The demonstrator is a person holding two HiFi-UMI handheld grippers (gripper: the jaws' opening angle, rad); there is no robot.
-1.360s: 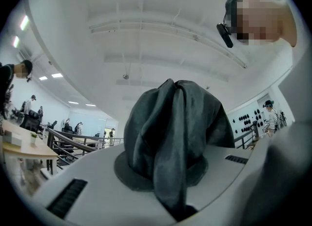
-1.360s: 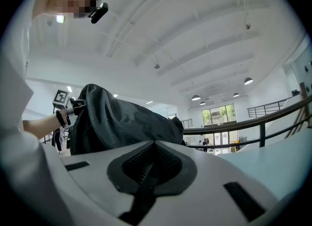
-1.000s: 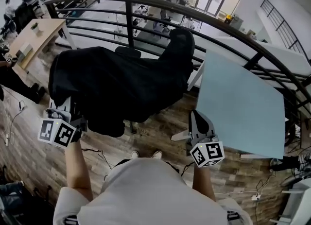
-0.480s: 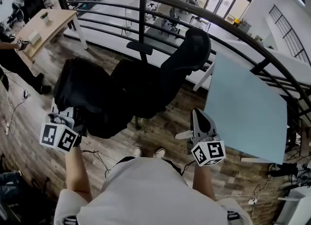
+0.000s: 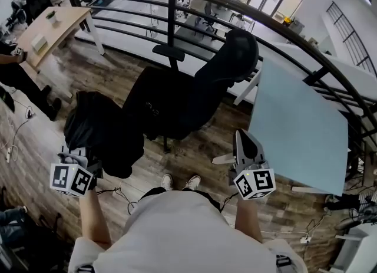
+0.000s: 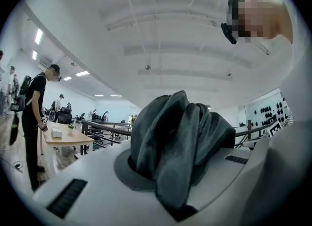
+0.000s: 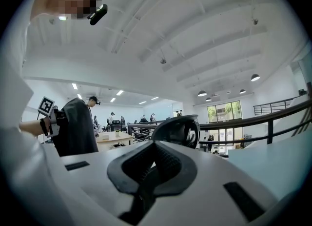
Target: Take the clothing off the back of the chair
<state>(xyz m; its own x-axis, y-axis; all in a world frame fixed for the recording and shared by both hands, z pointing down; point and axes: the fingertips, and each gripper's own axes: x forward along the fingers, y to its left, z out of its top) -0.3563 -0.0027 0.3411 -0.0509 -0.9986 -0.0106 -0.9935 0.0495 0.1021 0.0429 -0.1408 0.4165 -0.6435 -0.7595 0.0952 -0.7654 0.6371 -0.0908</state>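
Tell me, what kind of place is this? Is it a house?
Not a house: most likely an open office, on an upper level. There is a black office chair, a wooden desk, and a railing looking down on more chairs.

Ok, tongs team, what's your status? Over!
Left tongs shut on clothing. Right tongs shut, empty. It's off the chair back. Nothing in the way.
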